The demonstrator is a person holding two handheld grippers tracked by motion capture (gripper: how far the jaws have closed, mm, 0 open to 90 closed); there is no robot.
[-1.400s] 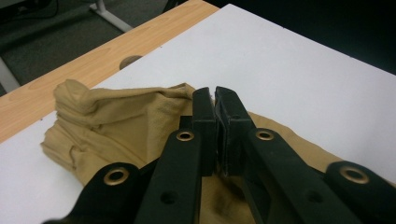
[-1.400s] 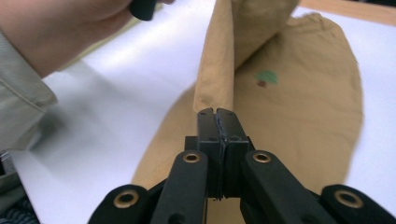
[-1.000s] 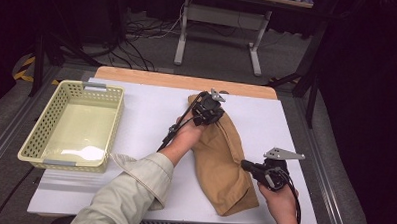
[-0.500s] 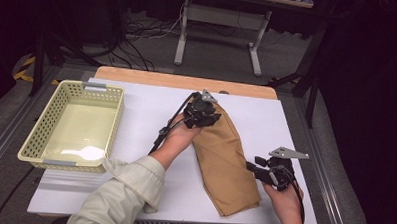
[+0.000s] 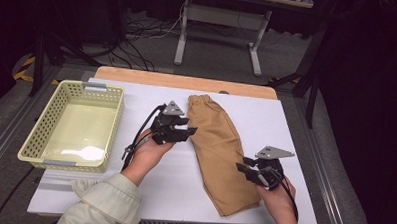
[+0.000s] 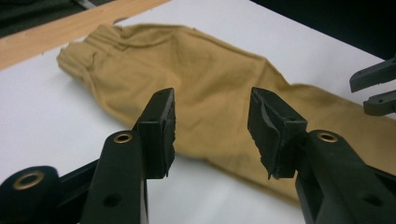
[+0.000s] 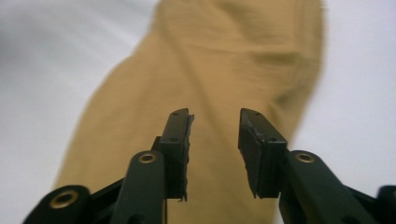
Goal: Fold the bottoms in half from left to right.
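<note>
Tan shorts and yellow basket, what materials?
Tan folded shorts: likely woven cotton twill, matte, with soft creases and a gathered waistband. Pale yellow rectangular basket: probably moulded plastic, slightly glossy, with slotted walls and a light reflection on its floor.

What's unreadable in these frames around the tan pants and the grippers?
- Folded tan cloth pants: underside against the white table, high view.
- Pants hem: cut off by the bottom edge, right gripper view; the cloth is blurred there.
- Right gripper: whether it touches the cloth, too small in high view.
- Left gripper: body cut off, left gripper view.
</note>
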